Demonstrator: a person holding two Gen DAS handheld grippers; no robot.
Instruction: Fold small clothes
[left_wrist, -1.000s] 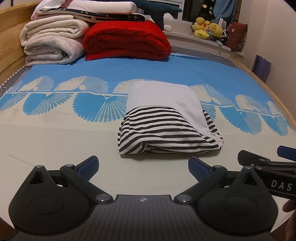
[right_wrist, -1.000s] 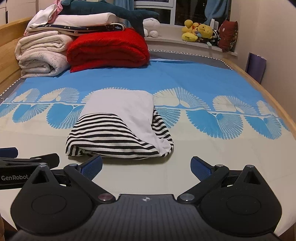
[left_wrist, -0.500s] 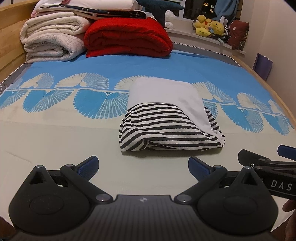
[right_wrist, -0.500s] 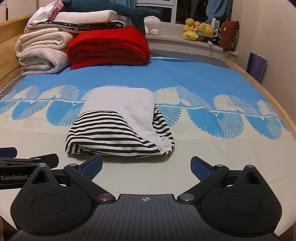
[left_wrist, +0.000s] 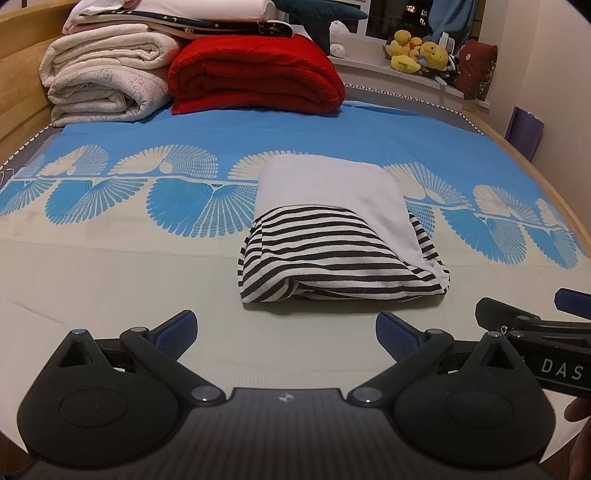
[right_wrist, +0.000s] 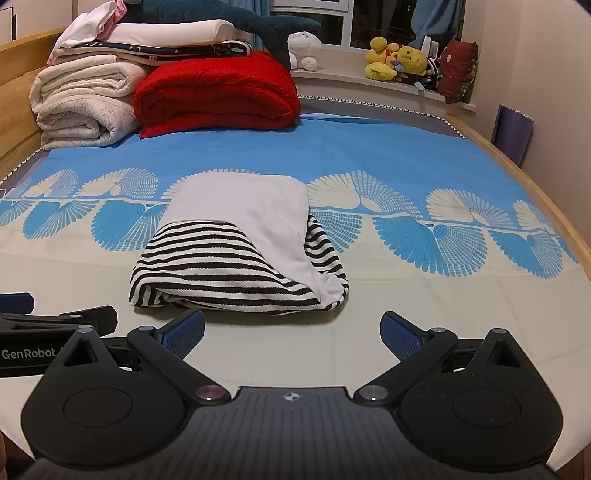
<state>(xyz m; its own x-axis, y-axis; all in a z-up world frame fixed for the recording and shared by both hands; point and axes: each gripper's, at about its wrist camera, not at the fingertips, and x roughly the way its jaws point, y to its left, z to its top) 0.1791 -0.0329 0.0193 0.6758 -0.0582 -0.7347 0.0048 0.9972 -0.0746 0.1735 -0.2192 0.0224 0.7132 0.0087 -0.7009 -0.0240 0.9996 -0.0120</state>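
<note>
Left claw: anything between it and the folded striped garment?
No. In the left wrist view only bare cream bedsheet lies between the open left claw and the folded striped garment.

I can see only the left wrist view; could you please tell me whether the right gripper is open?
Observer: Yes. The right gripper is wide open and holds nothing.
Operator: Thank you. Where is the striped garment relative to it?
Observer: The striped garment lies ahead, left of centre, in front of its left finger. Only bare bedsheet shows between the jaws.
</note>
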